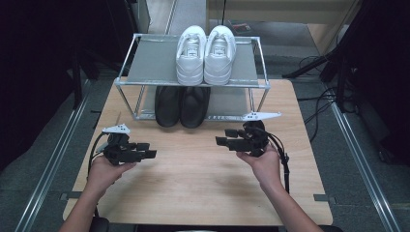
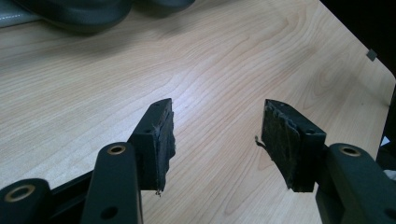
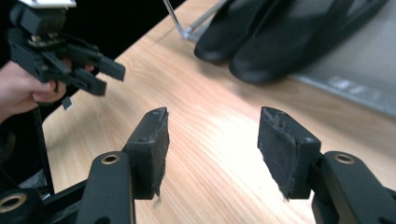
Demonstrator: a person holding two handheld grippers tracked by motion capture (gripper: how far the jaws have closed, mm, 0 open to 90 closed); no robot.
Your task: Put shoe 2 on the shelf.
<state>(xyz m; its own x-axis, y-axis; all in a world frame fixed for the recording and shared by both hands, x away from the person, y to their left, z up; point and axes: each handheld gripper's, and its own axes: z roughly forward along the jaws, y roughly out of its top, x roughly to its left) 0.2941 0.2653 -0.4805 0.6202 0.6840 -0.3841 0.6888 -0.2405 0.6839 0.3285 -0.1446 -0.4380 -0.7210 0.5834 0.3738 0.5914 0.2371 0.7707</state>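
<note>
Black shoes (image 1: 182, 107) — matte, dark pair on the rack's (image 1: 126, 72) lower shelf; both grippers' (image 1: 148, 150) (image 1: 223, 137) jaws spread, empty.

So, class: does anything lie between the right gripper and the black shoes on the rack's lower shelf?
Nothing visible does. Bare table lies between the open right gripper and the black shoes, whose toes stick out from the rack.

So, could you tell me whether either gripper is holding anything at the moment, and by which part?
Nothing is held. The left gripper and the right gripper both have open jaws over the bare table, short of the black shoes.
</note>
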